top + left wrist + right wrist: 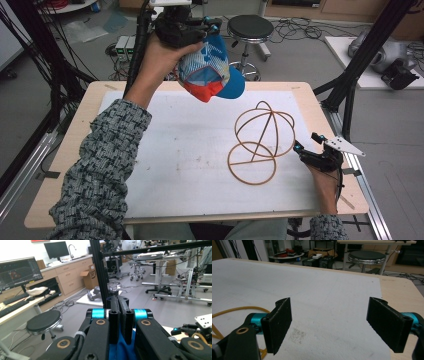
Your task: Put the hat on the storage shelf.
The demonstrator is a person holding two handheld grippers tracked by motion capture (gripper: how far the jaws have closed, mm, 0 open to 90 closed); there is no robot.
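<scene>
A blue, white and red cap [212,70] hangs in the air above the table's far edge. My left gripper [215,31] is raised high and shut on it. In the left gripper view the jaws [121,302] stand pressed together with blue cap fabric [122,348] pinched between them. A round wire stand [260,142] of thin orange-brown hoops sits on the white mat [175,150], right of centre. My right gripper [306,141] rests low just right of the stand, open and holding nothing. In the right gripper view its jaws [332,325] are wide apart over the mat, with a hoop of the stand [227,311] at the left.
The mat covers most of the wooden table [75,130]. A black stool [250,27] stands on the floor beyond the far edge. Black frame posts [360,65] rise at the right, and cables [135,55] hang at the left beside my raised arm.
</scene>
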